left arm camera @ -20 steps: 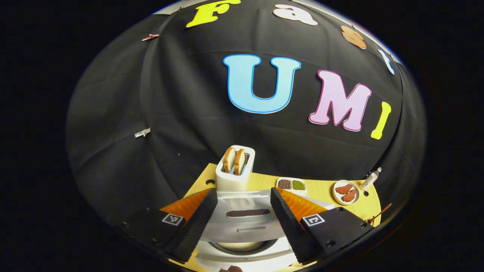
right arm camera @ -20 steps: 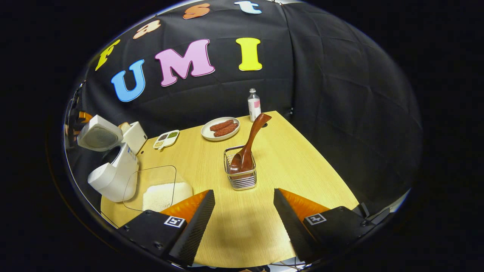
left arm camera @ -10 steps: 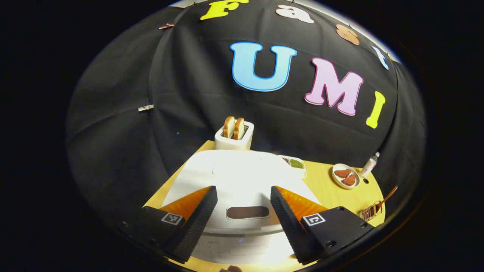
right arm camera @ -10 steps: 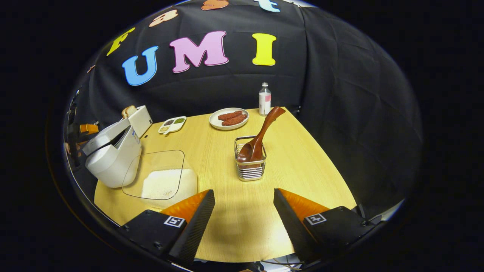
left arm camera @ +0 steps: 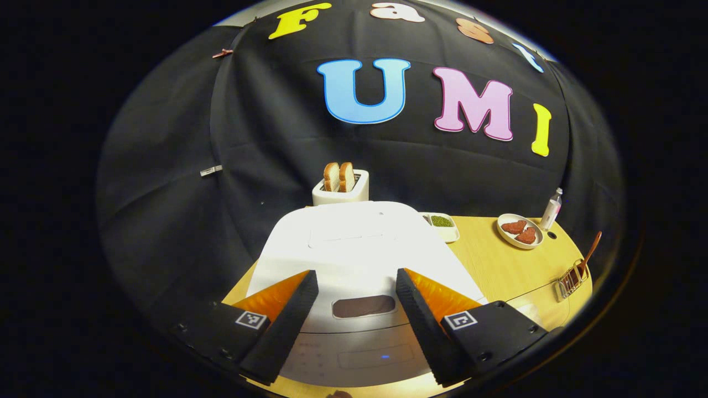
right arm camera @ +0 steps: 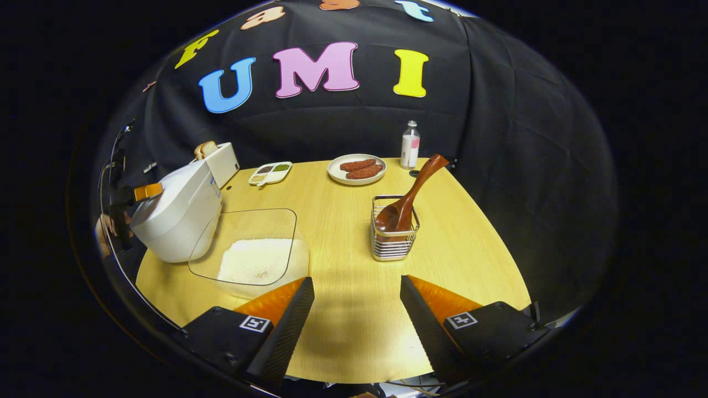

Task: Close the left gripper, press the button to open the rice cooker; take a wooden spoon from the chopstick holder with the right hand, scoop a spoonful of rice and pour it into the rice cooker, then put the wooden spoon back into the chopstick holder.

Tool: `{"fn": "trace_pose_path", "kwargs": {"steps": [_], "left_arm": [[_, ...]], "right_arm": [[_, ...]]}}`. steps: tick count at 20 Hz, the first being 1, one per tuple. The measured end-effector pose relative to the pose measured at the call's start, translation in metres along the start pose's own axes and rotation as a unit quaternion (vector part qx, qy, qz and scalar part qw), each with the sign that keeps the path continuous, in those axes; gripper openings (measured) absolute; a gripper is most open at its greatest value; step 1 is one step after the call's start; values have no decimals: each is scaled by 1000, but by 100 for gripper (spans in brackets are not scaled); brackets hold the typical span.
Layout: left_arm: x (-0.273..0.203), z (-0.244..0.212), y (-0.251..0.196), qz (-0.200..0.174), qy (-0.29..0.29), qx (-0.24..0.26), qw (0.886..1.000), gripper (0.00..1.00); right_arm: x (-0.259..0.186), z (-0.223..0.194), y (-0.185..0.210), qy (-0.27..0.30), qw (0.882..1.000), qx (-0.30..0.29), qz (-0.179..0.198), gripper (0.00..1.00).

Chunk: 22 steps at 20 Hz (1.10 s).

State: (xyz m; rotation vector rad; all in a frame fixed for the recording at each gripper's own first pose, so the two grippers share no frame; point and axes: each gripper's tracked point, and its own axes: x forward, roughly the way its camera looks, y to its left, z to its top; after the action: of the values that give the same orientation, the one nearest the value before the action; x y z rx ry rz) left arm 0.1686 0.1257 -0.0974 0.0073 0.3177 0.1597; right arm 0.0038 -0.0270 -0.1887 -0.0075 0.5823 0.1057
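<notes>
spoon (right arm camera: 409, 193) in holder (right arm camera: 394, 240), right of rice tray (right arm camera: 249, 249).

The right hand-held gripper (right arm camera: 357, 315) hangs over the near edge of the tabletop (right arm camera: 343, 260), its fingers spread apart with nothing between them. Ahead and slightly right stands a wire holder (right arm camera: 394, 239) with a wooden spoon (right arm camera: 412, 193) leaning in it, handle tilted up to the right. Ahead-left lies a clear tray of rice (right arm camera: 255, 258), and just beyond it the white rice cooker (right arm camera: 180, 213), lid down. Farther off sit a plate (right arm camera: 357, 168) and a bottle (right arm camera: 410, 146).
</notes>
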Motion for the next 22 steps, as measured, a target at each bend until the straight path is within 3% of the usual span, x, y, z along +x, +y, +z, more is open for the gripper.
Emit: {"fn": "trace_pose_path", "kwargs": {"steps": [2, 4, 8, 12, 15, 18, 22], "left_arm": [[-6, 3, -1, -2, 6, -5, 1000, 100], [-23, 31, -7, -9, -42, -19, 999, 96], [-94, 84, -16, -22, -128, -6, 992, 95], [-170, 111, -33, -68, -180, -6, 981, 95], [-218, 105, -43, -83, -198, 1, 977, 95], [-255, 79, -55, -87, -179, -14, 980, 95], [-280, 53, -70, -82, -165, -35, 982, 95]], "right_arm": [[0, 11, 5, -13, 1000, 4, 2, 99], [-3, 26, 10, -32, 999, 7, 0, 99], [-12, 63, 11, -78, 996, 16, -25, 99], [-57, 119, 11, -158, 985, 36, -55, 99], [-108, 149, 13, -225, 972, 19, -64, 99], [-151, 158, 16, -267, 962, -3, -60, 99], [-182, 147, 28, -276, 961, -5, -14, 99]]}}
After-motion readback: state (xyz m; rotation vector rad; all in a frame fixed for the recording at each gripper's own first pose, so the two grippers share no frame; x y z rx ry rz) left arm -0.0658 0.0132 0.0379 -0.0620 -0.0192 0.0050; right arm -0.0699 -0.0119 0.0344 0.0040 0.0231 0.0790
